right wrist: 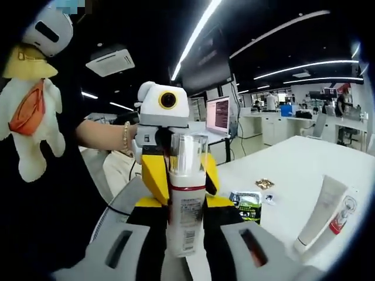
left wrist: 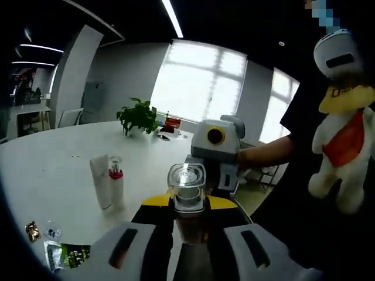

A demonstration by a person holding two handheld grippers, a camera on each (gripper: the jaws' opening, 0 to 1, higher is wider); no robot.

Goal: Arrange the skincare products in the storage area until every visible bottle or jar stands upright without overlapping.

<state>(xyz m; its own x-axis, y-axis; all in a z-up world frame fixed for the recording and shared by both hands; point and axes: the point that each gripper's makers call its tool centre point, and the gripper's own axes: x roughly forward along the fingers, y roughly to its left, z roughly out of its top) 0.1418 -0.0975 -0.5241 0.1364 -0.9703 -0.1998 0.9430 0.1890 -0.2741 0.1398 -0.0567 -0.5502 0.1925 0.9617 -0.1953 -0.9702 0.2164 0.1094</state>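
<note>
White and round-edged, the big office table (left wrist: 53, 152) fills the lower left of the left gripper view and the lower right of the right gripper view, with bright windows behind in one and desks and monitors behind in the other. Between the two grippers, at each frame's centre, a white pump bottle with a clear cap and a red band (right wrist: 186, 193) is held off the table, cap end toward the left gripper (left wrist: 190, 237) and label side toward the right gripper (right wrist: 186, 246). Both grippers' jaws seem to pinch it from opposite sides, though the contact points are hidden behind the bottle. To do the step well, I judge that one gripper should keep a firm hold on the body while the other lets go, then bring the bottle down upright on bare table beside the white squeeze tube (left wrist: 101, 181) and the small clear bottle with a red collar (left wrist: 115, 175), without touching them. In the left gripper view those two stand upright and close together, with a green plant (left wrist: 137, 116) beyond; the right gripper view shows them leaning at the frame's lower right, plus small foil sachets (right wrist: 246, 202).
</note>
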